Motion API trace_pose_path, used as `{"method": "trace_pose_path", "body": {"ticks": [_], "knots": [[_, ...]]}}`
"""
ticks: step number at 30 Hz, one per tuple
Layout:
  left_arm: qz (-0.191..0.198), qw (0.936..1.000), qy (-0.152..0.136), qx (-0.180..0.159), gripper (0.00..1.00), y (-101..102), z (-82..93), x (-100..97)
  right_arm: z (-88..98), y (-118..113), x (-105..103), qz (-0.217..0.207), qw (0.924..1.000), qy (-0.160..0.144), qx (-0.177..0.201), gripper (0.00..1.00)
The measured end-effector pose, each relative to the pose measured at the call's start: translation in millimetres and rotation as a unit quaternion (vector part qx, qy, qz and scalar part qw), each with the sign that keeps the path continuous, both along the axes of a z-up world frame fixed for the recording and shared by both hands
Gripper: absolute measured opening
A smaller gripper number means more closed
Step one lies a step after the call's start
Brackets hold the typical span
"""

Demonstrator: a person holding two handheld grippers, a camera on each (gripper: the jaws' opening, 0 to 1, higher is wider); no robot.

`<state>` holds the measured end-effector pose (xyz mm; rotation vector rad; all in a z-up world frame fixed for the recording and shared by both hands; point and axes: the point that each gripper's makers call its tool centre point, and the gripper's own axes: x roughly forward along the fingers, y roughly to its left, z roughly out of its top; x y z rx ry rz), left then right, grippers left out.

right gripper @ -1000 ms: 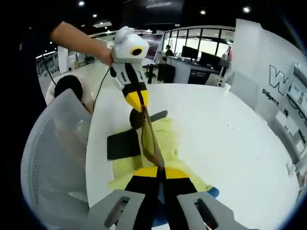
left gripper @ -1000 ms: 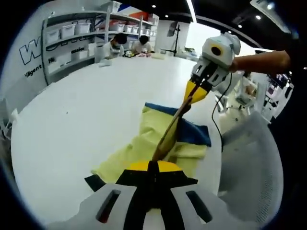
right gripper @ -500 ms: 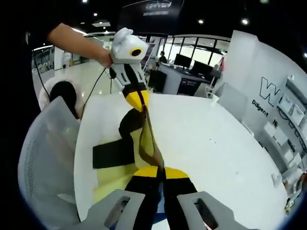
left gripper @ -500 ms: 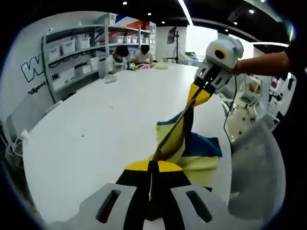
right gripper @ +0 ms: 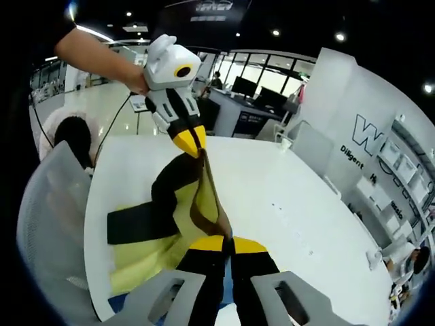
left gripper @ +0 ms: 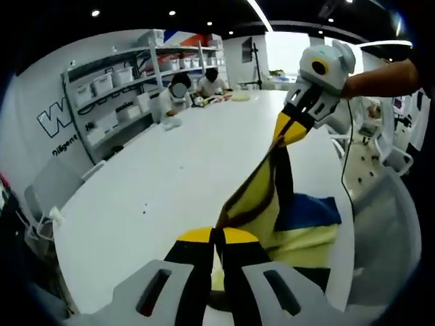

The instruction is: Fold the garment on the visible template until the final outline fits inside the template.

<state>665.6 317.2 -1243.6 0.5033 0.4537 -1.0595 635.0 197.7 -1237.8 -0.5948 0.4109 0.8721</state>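
White table (left gripper: pixel 156 183); left claw (left gripper: pixel 216 238) and right claw (right gripper: pixel 228 242) clenched on garment (left gripper: pixel 265 197), stretched taut, raised.

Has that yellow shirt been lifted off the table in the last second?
Yes. The yellow shirt hangs higher off the white table than before, stretched between the left gripper and right gripper.

A wide bare stretch of the white bench (left gripper: pixel 156 183) is left open on the far side of the lifted garment (left gripper: pixel 262 190), toward the shelving (left gripper: pixel 109 88). At the bench's near edge, passage is narrowed by a white mesh chair (right gripper: pixel 51 224) standing just beside the garment.
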Motion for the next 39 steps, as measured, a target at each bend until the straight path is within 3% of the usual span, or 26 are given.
{"method": "trace_pose_path", "body": {"ticks": [10,22,39], "knots": [[0.006,0.9991,-0.037,0.019,0.03,-5.5,8.3,32.5,8.5,-6.8,31.3,-0.022,0.9996,-0.019,-0.006,0.00],[0.022,0.9990,-0.028,0.028,0.04,-10.0,8.7,64.1,3.9,-18.9,65.5,-0.040,0.9990,-0.020,-0.004,0.00],[0.062,0.9971,-0.008,0.044,0.03,-8.2,-14.1,96.4,-17.9,-21.6,107.5,-0.071,0.9973,-0.018,0.009,0.00]]}}
